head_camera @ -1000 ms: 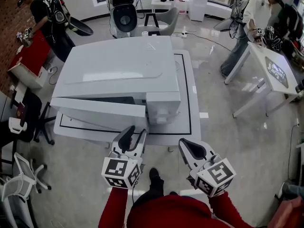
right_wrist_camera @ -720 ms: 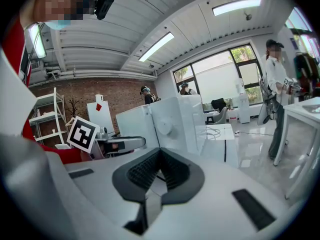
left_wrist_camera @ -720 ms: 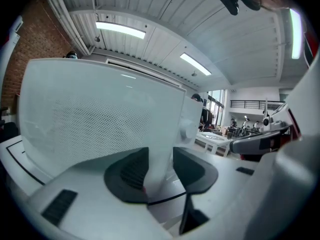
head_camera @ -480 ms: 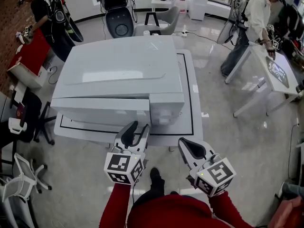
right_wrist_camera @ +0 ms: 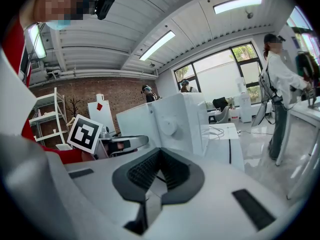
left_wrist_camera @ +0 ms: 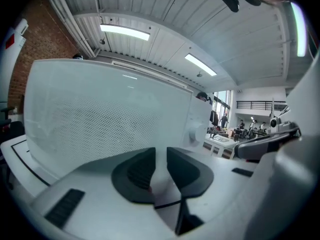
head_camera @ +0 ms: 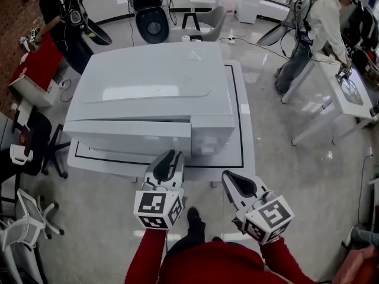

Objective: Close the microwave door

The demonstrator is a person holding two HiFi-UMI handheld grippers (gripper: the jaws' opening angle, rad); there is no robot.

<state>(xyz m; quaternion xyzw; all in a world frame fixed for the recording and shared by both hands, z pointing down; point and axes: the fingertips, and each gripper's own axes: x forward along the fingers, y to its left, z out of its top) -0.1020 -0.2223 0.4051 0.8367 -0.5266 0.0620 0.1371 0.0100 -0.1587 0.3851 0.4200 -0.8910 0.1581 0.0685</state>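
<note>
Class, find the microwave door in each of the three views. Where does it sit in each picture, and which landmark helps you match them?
Head view: the microwave door is the front face left of centre, seen from above, flush with the body.
Left gripper view: the door fills left and centre, its perforated screen showing.
Right gripper view: the door is centre-left, seen at a slant.
Shared landmark: the control panel on the door's right.

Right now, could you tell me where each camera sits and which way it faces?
Head view: on the head, steeply down on microwave, left gripper, right gripper, red sleeves.
Left gripper view: along its closing, empty jaws at the microwave door.
Right gripper view: along its shut jaws at the microwave's control panel.
Shared: the microwave.
</note>
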